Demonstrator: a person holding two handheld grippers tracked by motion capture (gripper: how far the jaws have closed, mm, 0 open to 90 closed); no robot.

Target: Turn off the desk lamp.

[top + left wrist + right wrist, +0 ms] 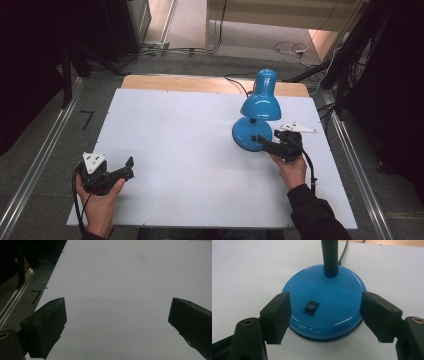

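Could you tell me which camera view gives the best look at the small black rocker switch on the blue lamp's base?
The right gripper view: the rocker switch sits close up on the lamp base, between that gripper's fingers. In the high view the base is small and the switch cannot be made out. The left gripper view looks across bare table.

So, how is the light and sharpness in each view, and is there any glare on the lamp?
High view: dim and soft, with white glare on the blue lamp shade. Right gripper view: sharper, curved highlights on the lamp base, rocker switch clearly readable. Left gripper view: dark, with its black pads underexposed against the white table.
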